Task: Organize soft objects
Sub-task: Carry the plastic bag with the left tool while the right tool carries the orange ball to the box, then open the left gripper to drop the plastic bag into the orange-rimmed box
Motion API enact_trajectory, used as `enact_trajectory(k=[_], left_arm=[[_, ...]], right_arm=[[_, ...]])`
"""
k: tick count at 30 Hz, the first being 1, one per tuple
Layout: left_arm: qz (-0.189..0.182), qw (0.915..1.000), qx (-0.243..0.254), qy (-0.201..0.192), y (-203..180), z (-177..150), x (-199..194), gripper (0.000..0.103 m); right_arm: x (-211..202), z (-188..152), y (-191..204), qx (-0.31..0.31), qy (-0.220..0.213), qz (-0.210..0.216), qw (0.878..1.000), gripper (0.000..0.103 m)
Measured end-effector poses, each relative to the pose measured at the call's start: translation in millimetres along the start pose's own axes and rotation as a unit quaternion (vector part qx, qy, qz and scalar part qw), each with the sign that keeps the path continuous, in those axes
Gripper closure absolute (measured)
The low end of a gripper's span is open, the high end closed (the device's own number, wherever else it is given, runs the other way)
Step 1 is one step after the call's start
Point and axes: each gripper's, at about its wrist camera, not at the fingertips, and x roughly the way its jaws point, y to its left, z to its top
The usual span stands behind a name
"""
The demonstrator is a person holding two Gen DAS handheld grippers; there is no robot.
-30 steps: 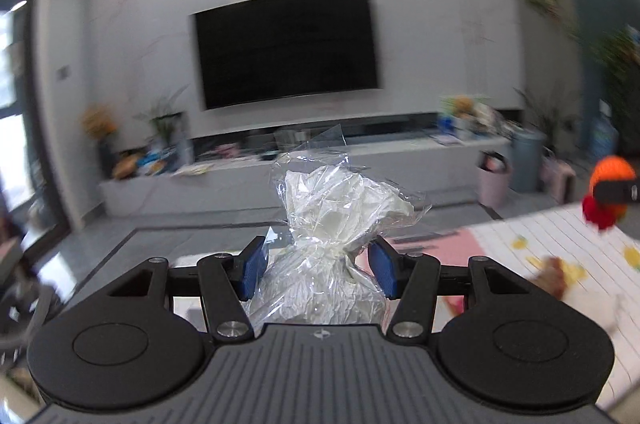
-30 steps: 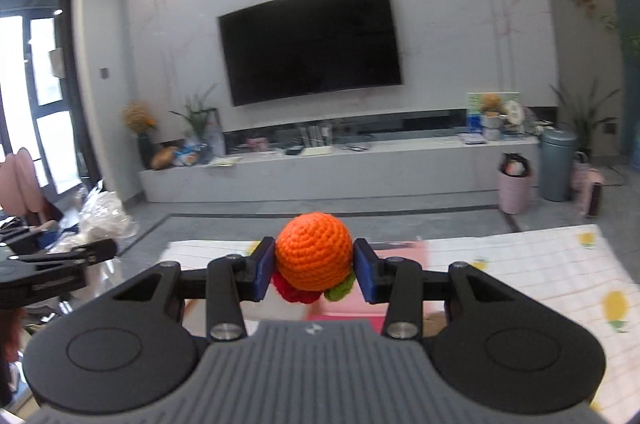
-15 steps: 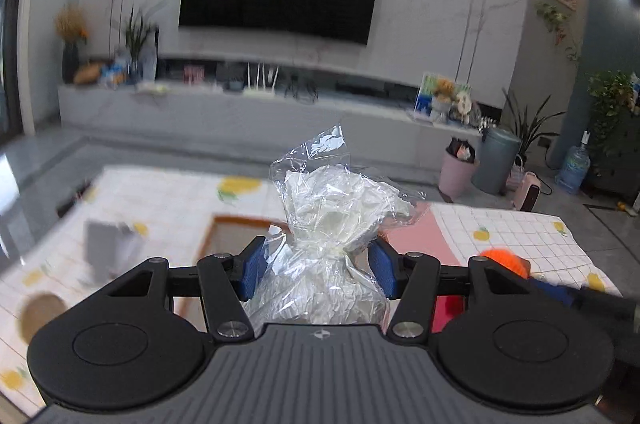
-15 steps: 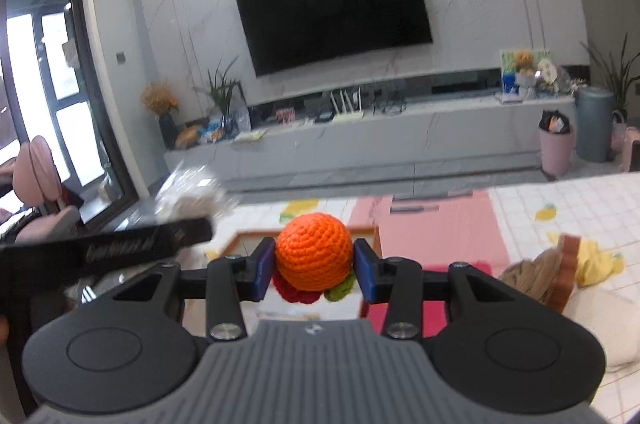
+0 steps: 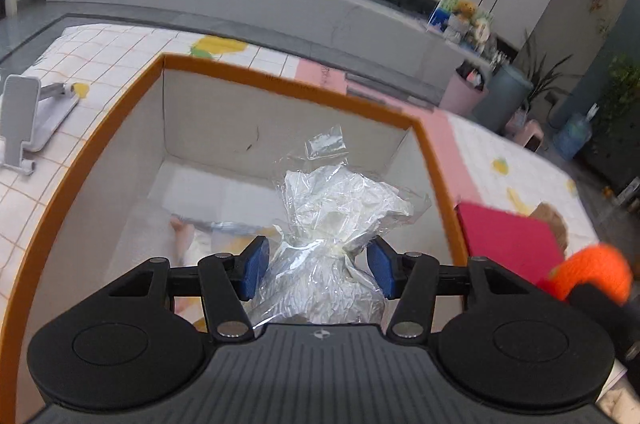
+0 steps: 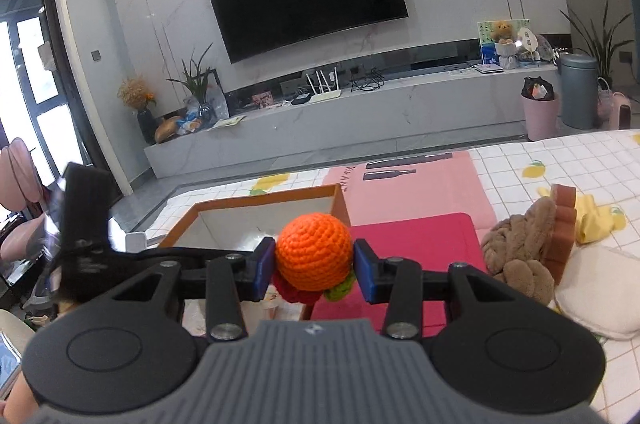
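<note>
My left gripper (image 5: 318, 270) is shut on a crinkled clear plastic bag (image 5: 332, 224) with white stuffing, tied at the neck. It hangs over the open cardboard box (image 5: 288, 86) with an orange rim, whose floor holds some pale items. My right gripper (image 6: 314, 270) is shut on an orange crocheted ball (image 6: 312, 256) with red and green bits beneath. In the left wrist view that ball (image 5: 592, 274) shows at the right, beside the box. In the right wrist view the box (image 6: 256, 202) lies just ahead and to the left.
A red flat pad (image 6: 416, 244) lies right of the box on a pink mat (image 6: 408, 184). A brown plush toy (image 6: 520, 248), a yellow cloth (image 6: 596, 220) and a white cushion (image 6: 596, 296) sit at the right. A grey phone stand (image 5: 28, 112) stands left of the box.
Both grippers have come down from facing the TV wall toward the table. The left one now tilts down over the open box with the bag; the right one has sunk beside it with the ball.
</note>
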Motion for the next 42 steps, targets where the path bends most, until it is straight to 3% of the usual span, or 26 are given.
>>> enact_trajectory(k=[5,7,8,11,14,17,23,28,31,33,38,42], left_arm=[[0.008,0.9996,-0.02,0.016,5,-2,-3,0.033],[0.001,0.9996,-0.027,0.006,8,-2,-5,0.012],[-0.011,0.9995,-0.03,-0.005,9,-2,-10,0.009],[-0.021,0.9977,-0.062,-0.019,13,-4,-22,0.009],[-0.002,0.9972,-0.073,-0.014,11,-2,-24,0.011],[0.01,0.9983,-0.054,-0.019,12,2,-37,0.013],[0.075,0.997,-0.018,-0.006,4,3,-55,0.013],[0.062,0.9978,-0.02,-0.011,18,7,-80,0.013],[0.074,0.9962,-0.036,-0.029,31,13,-95,0.013],[0.083,0.9952,-0.034,-0.04,37,16,-103,0.013],[0.078,0.9954,-0.018,-0.052,53,18,-116,0.013],[0.1,0.9936,0.008,-0.051,58,18,-114,0.013]], right_arm=[[12,-2,2,-0.002,0.025,0.003,1.0,0.06],[15,-3,3,-0.005,0.037,0.004,0.999,0.06],[15,-3,4,-0.005,0.035,0.003,0.999,0.06],[13,-4,7,-0.015,0.035,0.001,0.999,0.06],[10,-4,10,-0.02,0.03,-0.004,0.999,0.06],[7,-4,12,-0.028,0.024,-0.007,0.999,0.06],[-1,-3,21,-0.025,0.009,0.004,1.0,0.061],[-10,-2,38,-0.048,-0.003,0.016,0.999,0.063],[-14,-1,47,-0.057,-0.006,0.02,0.998,0.076],[-15,1,52,-0.061,-0.005,0.02,0.998,0.077],[-9,4,66,-0.091,0.017,0.012,0.996,0.077],[0,9,69,-0.096,0.055,0.026,0.994,0.076]])
